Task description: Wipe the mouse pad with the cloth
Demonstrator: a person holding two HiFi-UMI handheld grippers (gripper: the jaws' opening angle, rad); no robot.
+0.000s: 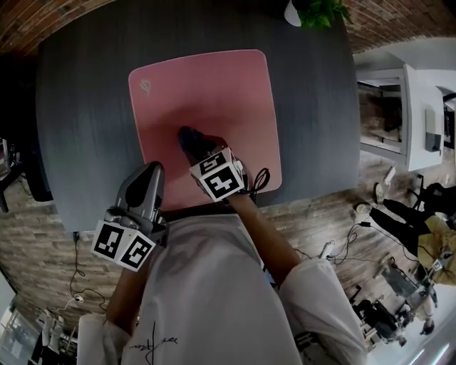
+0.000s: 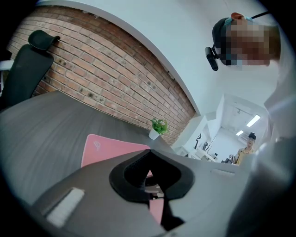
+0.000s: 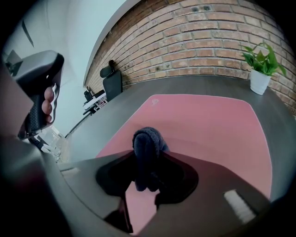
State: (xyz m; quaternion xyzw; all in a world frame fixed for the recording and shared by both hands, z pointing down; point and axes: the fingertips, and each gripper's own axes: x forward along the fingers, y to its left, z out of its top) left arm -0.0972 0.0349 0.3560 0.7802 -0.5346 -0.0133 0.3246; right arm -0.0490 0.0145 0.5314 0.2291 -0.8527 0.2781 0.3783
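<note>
right now the bunched dark blue cloth (image 1: 189, 137) is pinched in the right gripper (image 1: 202, 150), whose jaws are clamped on it. the wad's long axis runs along the jaws, with its free end pointing to 11 o'clock over the pink rounded-corner mouse pad (image 1: 228, 93), just 8 o'clock of the pad's middle. the left gripper (image 1: 152, 172) hangs by the pad's 7 o'clock corner, jaws together on nothing. the pad lies on a dark grey wood-grain table (image 1: 85, 107). a small potted green plant (image 1: 317, 11) stands at 1 o'clock, before a red brick wall (image 3: 222, 32).
</note>
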